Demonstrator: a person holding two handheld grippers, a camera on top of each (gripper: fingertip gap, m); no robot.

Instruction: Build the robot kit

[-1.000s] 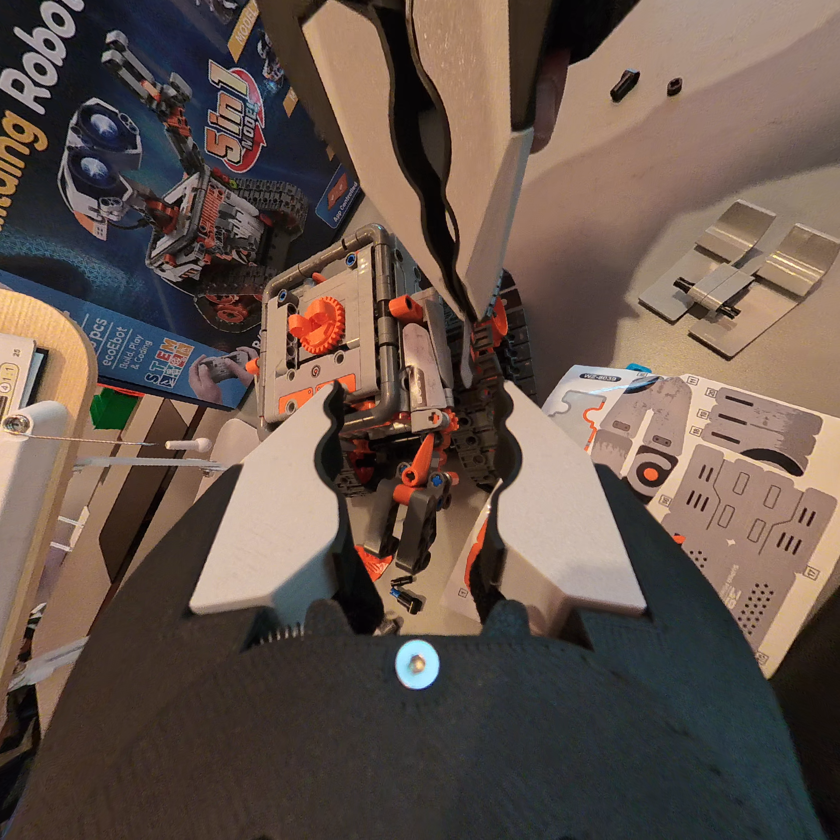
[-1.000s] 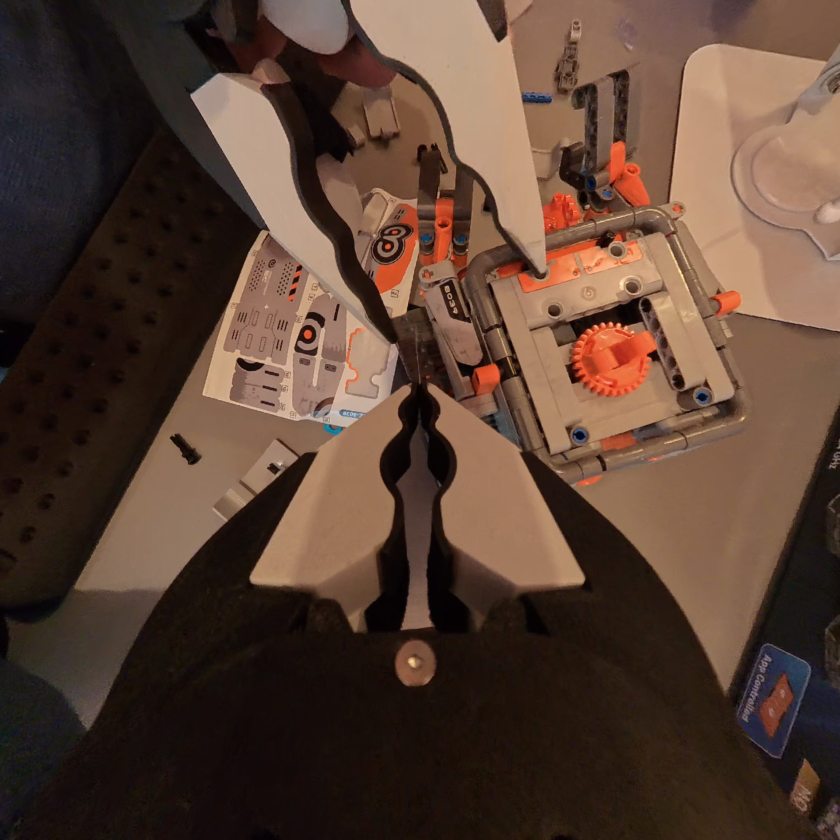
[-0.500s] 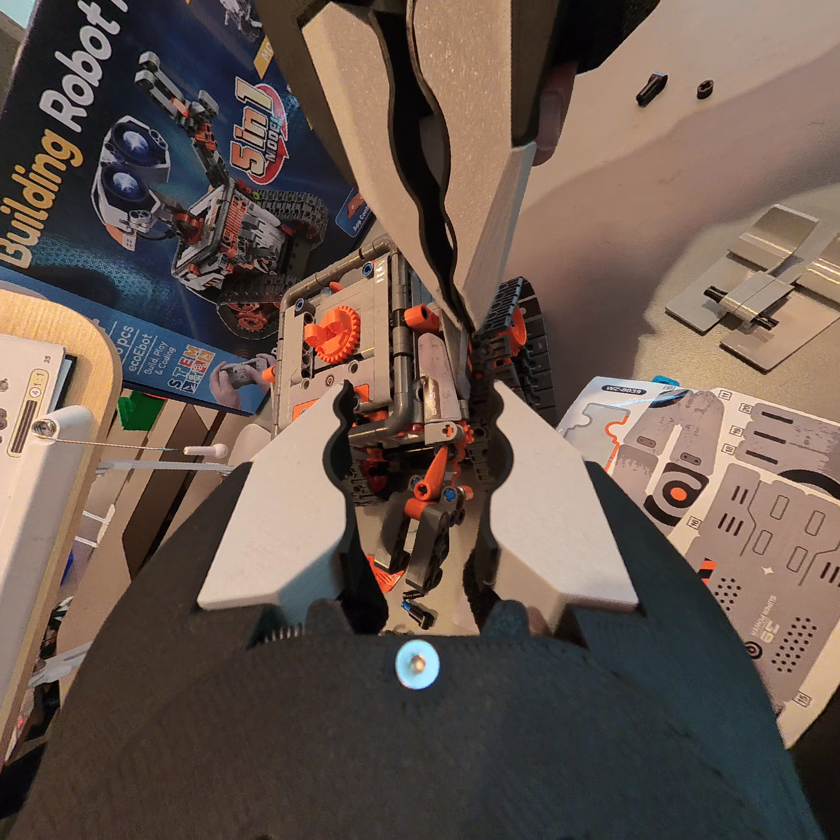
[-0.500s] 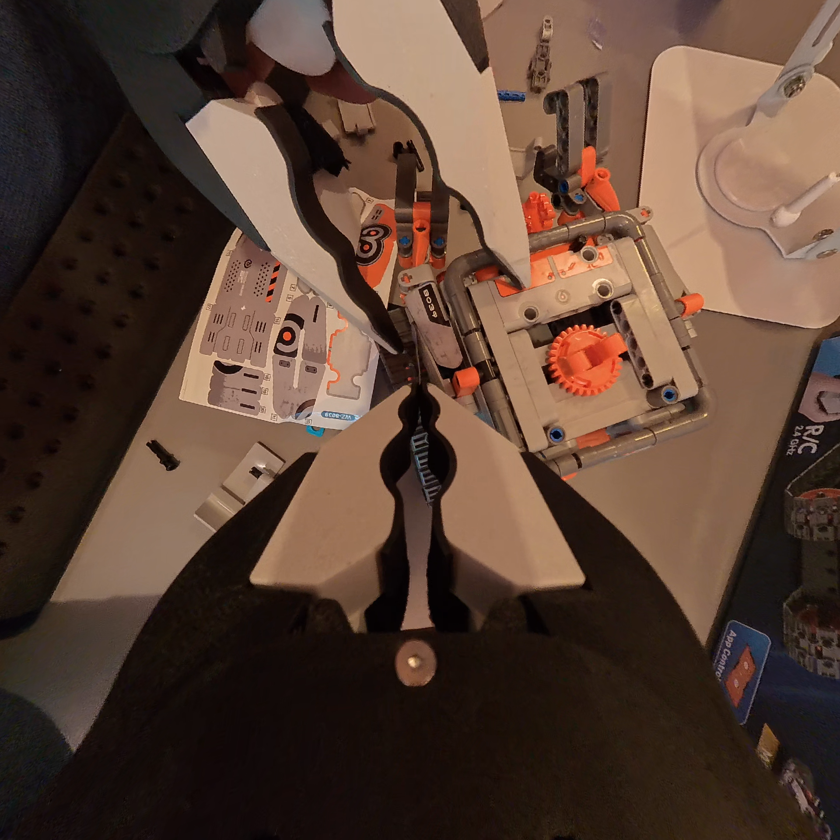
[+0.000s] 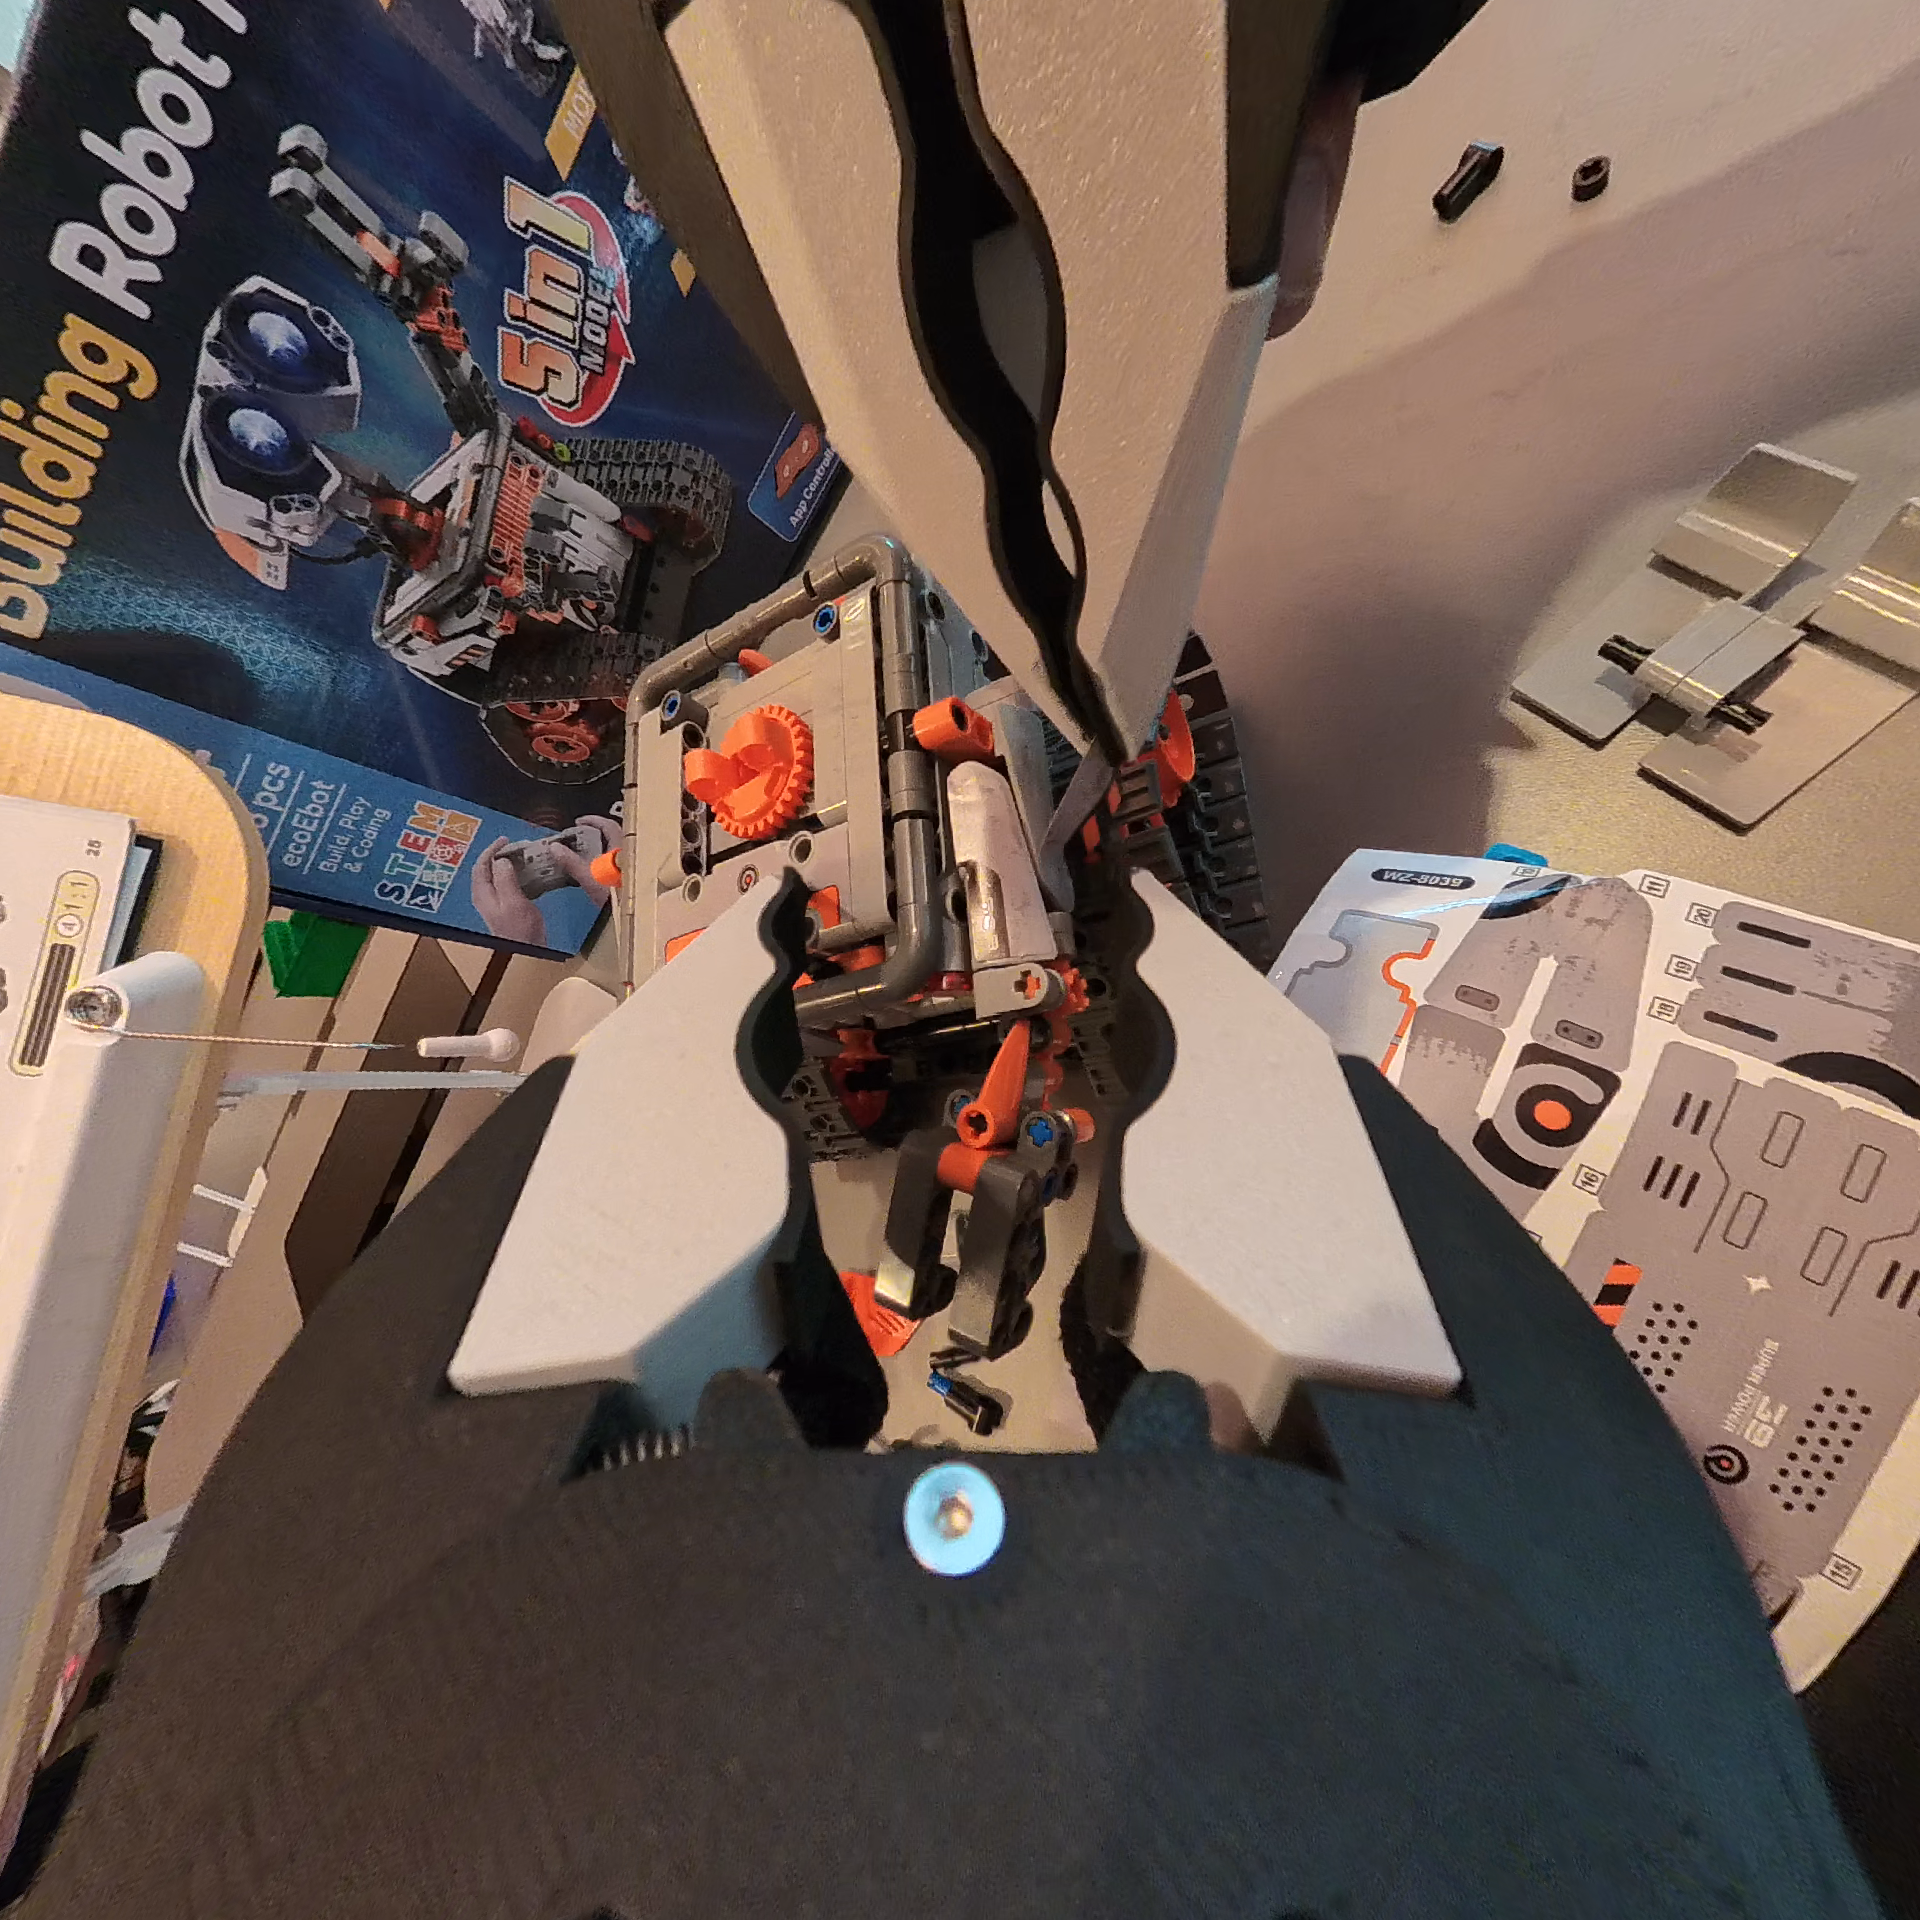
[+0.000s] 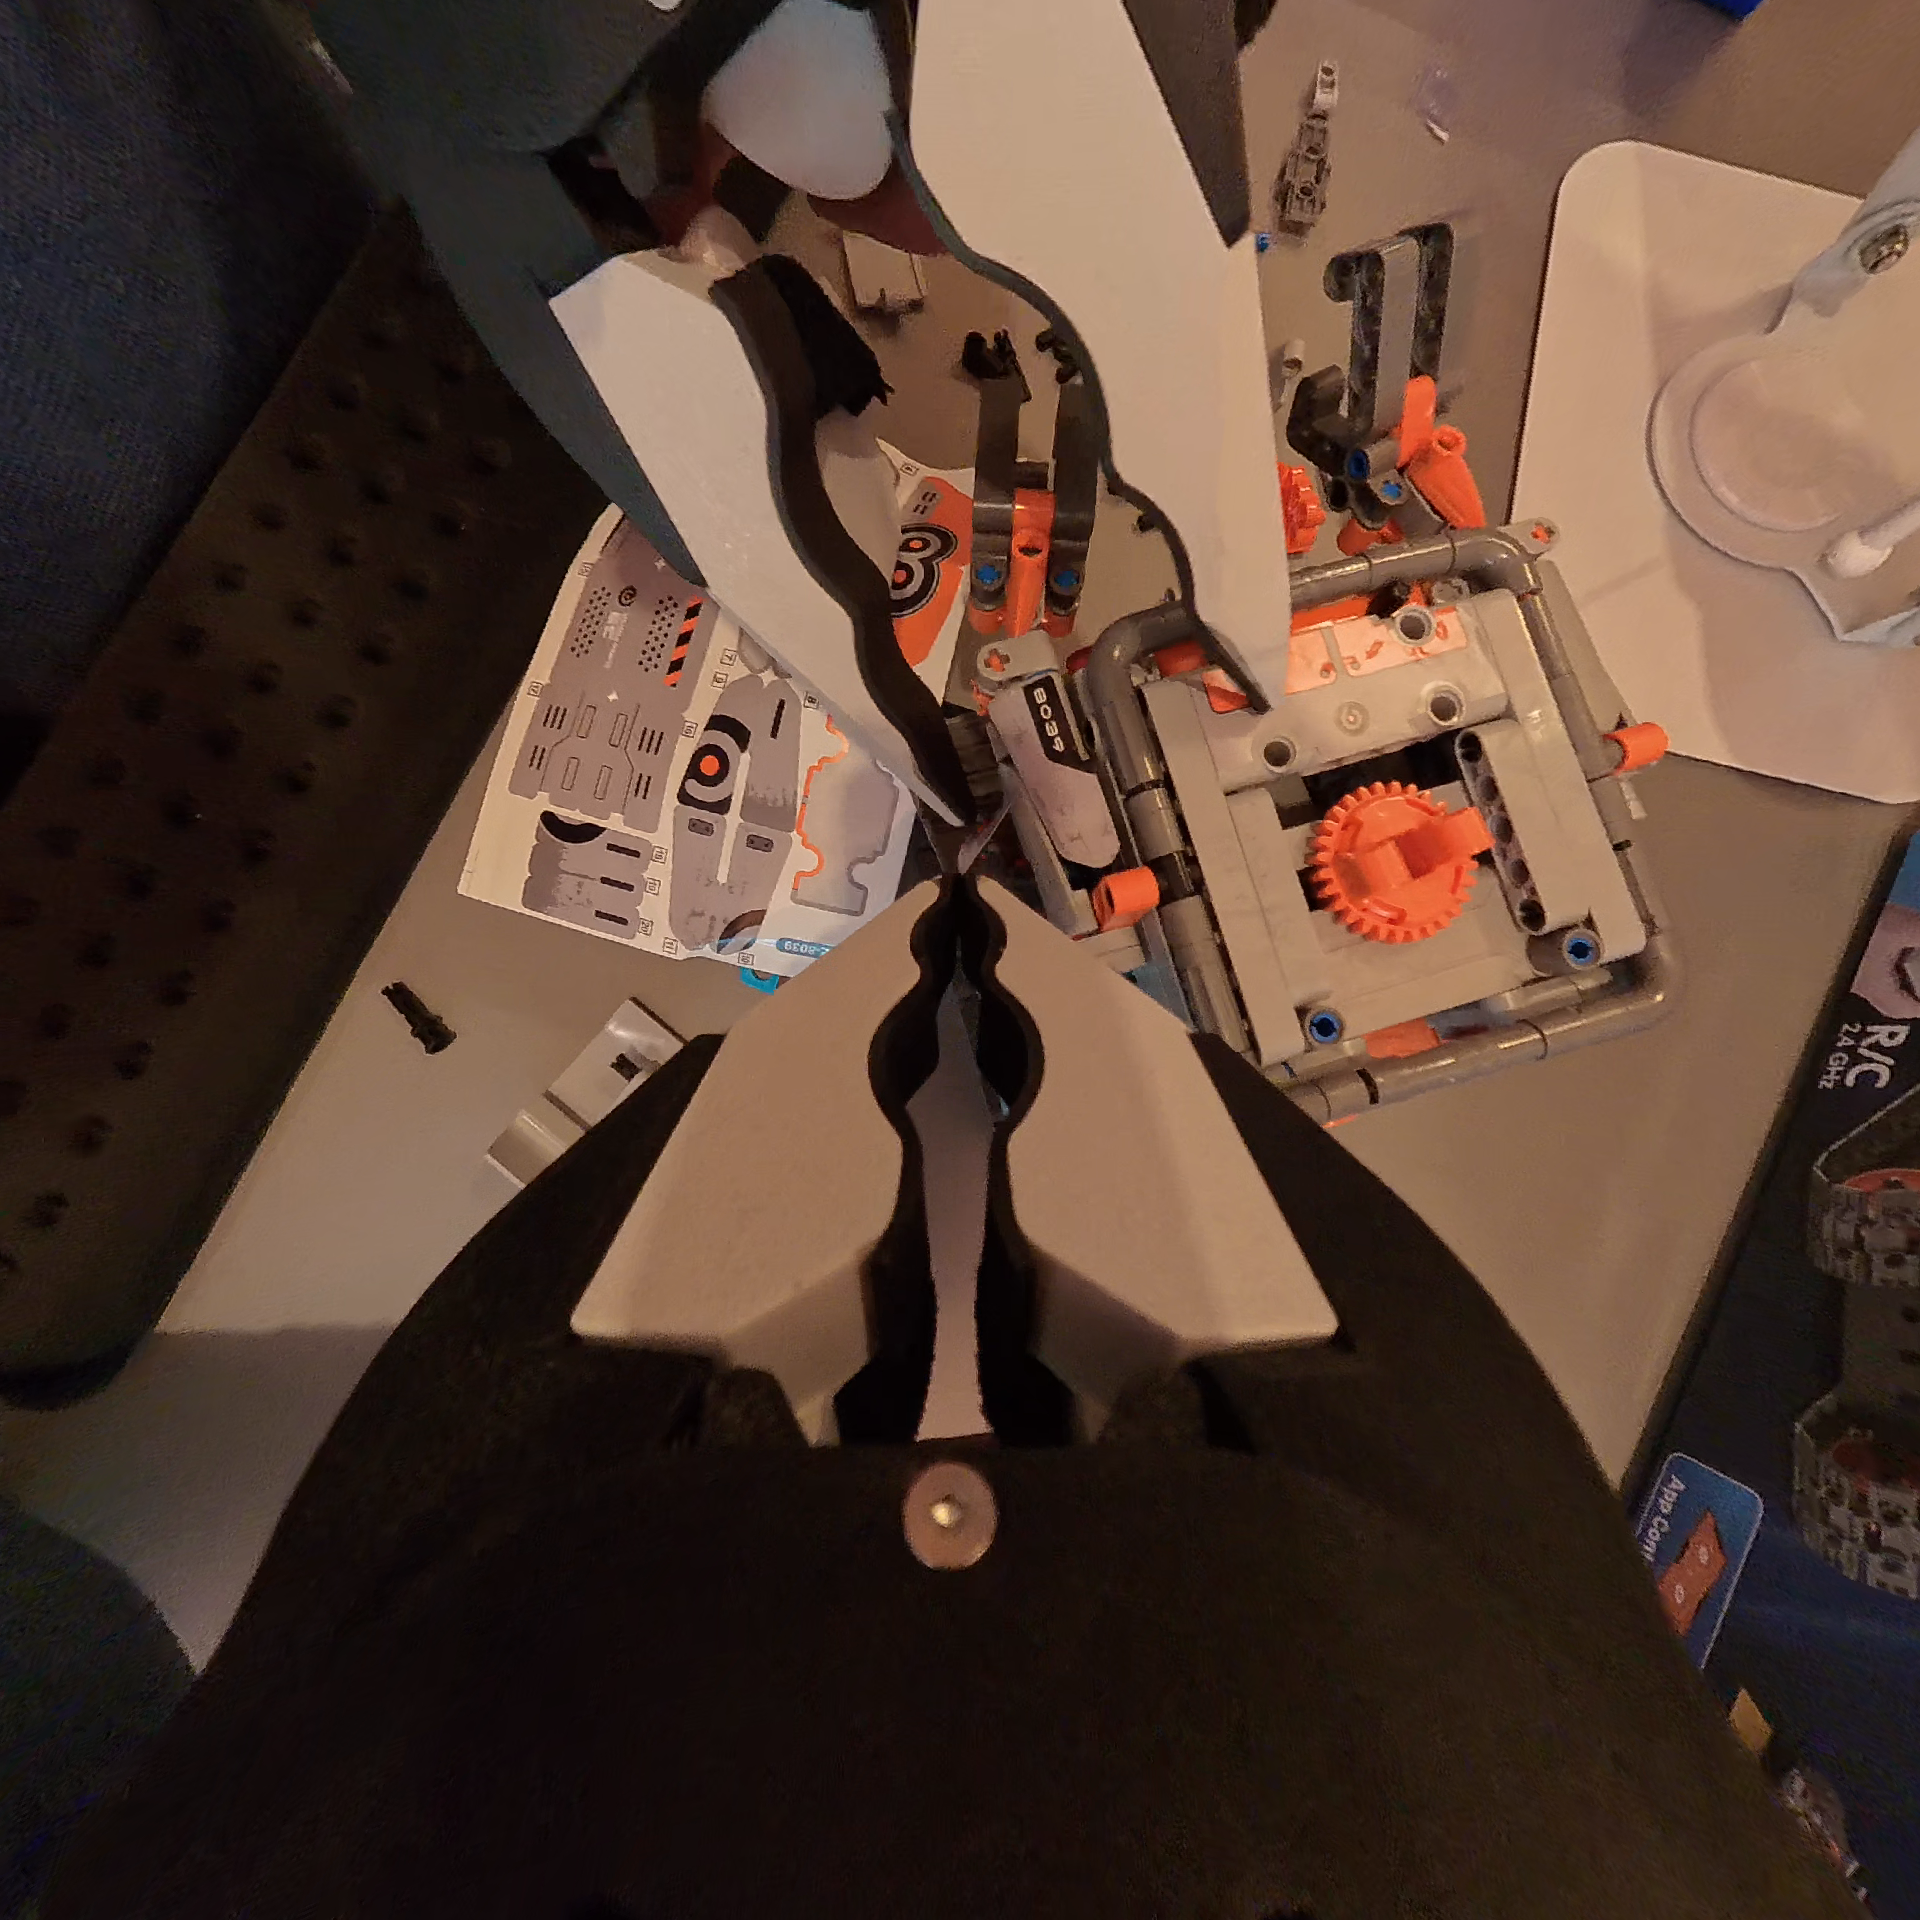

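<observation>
A grey and orange brick robot model with black tracks stands on the grey table; it also shows in the right wrist view. My left gripper is open, its fingers straddling the model's front end and grey curved panel. In the right wrist view the left gripper has one fingertip on the model's top and one beside its track. My right gripper is shut on a small thin sticker. It comes down from above, and the sticker hangs beside the curved panel.
A sticker sheet lies right of the model. The blue kit box lies behind it. Flat grey panels, black pins, a loose grey-orange arm piece, a white stand base and a black studded mat are around. Only a small space, under 4 cm, lies between the two pairs of fingers.
The right gripper with the sticker has moved down and in toward the curved panel's side by the track. The left gripper stays open around the model.
</observation>
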